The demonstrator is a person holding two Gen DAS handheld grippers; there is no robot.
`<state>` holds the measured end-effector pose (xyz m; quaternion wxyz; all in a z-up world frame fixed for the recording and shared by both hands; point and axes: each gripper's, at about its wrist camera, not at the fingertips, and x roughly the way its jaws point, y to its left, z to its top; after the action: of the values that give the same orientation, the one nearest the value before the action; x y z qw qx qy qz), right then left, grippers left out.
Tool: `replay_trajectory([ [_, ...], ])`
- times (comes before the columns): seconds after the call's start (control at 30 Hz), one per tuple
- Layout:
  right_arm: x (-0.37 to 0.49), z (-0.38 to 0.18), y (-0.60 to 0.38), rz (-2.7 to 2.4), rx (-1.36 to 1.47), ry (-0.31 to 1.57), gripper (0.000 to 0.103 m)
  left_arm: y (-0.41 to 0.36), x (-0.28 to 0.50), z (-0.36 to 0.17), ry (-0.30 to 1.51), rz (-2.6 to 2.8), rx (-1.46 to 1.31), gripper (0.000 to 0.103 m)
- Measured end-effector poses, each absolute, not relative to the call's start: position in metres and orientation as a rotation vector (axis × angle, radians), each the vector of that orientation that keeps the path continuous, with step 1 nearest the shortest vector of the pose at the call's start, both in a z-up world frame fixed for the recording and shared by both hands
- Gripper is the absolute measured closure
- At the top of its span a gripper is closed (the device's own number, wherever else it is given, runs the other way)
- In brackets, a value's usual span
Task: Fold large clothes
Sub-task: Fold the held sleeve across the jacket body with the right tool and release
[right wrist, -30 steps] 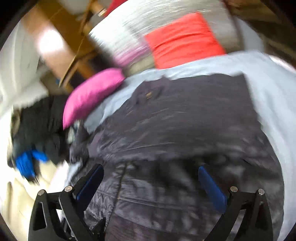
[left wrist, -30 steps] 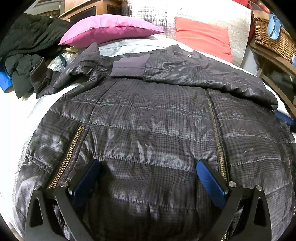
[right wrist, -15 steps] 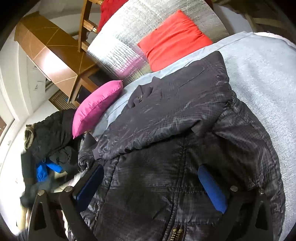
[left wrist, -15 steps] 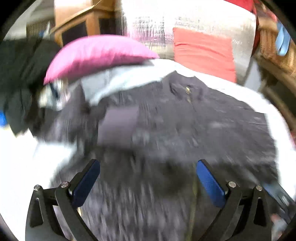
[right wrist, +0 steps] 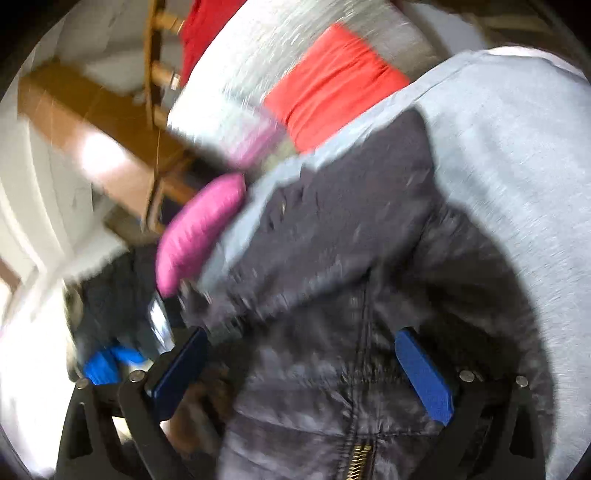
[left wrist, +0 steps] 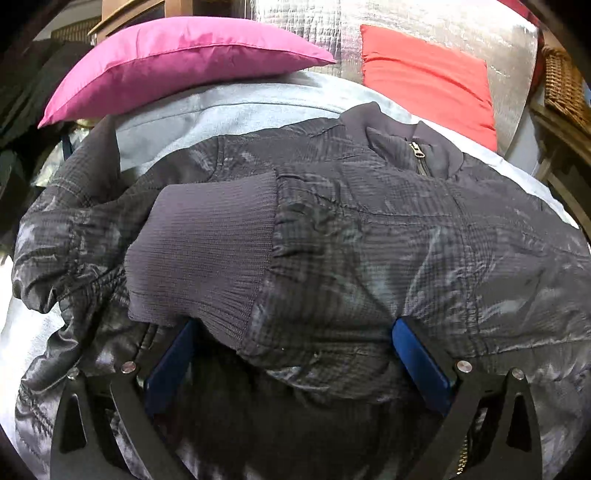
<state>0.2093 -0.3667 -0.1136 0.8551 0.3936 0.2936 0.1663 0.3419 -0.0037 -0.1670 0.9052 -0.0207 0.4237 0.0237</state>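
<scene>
Bedroom setting: pale grey bedspread [left wrist: 236, 107] over a bed, silver quilted backrest [left wrist: 424, 22] at the far side, wicker basket [left wrist: 565, 88] far right, heap of dark clothes far left.

Your dark quilted jacket [left wrist: 369, 221] lies front-up across the middle of the bed, collar and zip pull toward the far end. One sleeve is folded across the chest, its ribbed cuff [left wrist: 207, 251] lying left of centre. Pink pillow [left wrist: 177, 62] sits far left, just beyond the jacket's shoulder; red cushion [left wrist: 424, 77] far right against the backrest.

Left gripper [left wrist: 291, 354]: jaws spread wide, nothing held, hanging over the near edge of the folded sleeve and cuff. Right gripper [right wrist: 299, 369]: also spread and holding nothing, over the jacket's zipped front; that view is badly blurred, so finer detail is lost.

Risks, as I judge them:
- Shell fabric looks slick and puffy. Pinch only the top layer and the folded sleeve will likely slide back off the chest.
- Bite the cuff alone and the sleeve may drag out crooked.
- Lifting the hem unevenly between your two hands would skew the fold.
</scene>
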Motion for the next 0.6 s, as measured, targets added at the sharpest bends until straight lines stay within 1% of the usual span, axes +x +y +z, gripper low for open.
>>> replay_trajectory([
  [0.07, 0.216, -0.094, -0.389, 0.277, 0.795, 0.564, 0.000, -0.005, 0.342, -0.166, 0.863, 0.057, -0.034, 0.000],
  [0.1, 0.229, -0.089, -0.399, 0.236, 0.767, 0.581, 0.000, -0.006, 0.341, -0.168, 0.861, 0.057, -0.034, 0.000],
  [0.17, 0.261, -0.089, -0.416, 0.182, 0.758, 0.646, 0.000, -0.005, 0.342, -0.167, 0.858, 0.052, -0.043, 0.000],
  [0.23, 0.311, -0.101, -0.431, 0.173, 0.777, 0.752, 0.000, -0.005, 0.340, -0.166, 0.855, 0.053, -0.042, 0.000],
  [0.3, 0.359, -0.120, -0.439, 0.149, 0.739, 0.879, 0.000, -0.004, 0.338, -0.165, 0.851, 0.053, -0.041, 0.000],
  [0.33, 0.379, -0.130, -0.439, 0.140, 0.707, 0.944, 0.010, -0.004, 0.338, -0.166, 0.849, 0.054, -0.040, 0.000],
  [0.37, 0.391, -0.135, -0.439, 0.111, 0.671, 0.976, 0.049, -0.004, 0.338, -0.165, 0.847, 0.054, -0.039, 0.000],
  [0.4, 0.399, -0.135, -0.437, 0.106, 0.645, 0.992, 0.077, -0.004, 0.339, -0.166, 0.847, 0.054, -0.039, 0.000],
  [0.43, 0.402, -0.128, -0.434, 0.105, 0.621, 0.976, 0.085, -0.004, 0.338, -0.167, 0.844, 0.054, -0.040, 0.000],
  [0.47, 0.400, -0.111, -0.427, 0.105, 0.538, 0.923, 0.087, -0.004, 0.336, -0.167, 0.842, 0.054, -0.040, 0.000],
  [0.53, 0.393, -0.091, -0.416, 0.074, 0.403, 0.837, 0.088, -0.005, 0.337, -0.167, 0.838, 0.056, -0.036, 0.000],
  [0.57, 0.395, -0.092, -0.414, 0.037, 0.348, 0.845, 0.088, -0.005, 0.337, -0.167, 0.838, 0.057, -0.033, 0.000],
  [0.6, 0.402, -0.110, -0.411, -0.005, 0.296, 0.917, 0.087, -0.005, 0.337, -0.167, 0.838, 0.055, -0.034, 0.000],
])
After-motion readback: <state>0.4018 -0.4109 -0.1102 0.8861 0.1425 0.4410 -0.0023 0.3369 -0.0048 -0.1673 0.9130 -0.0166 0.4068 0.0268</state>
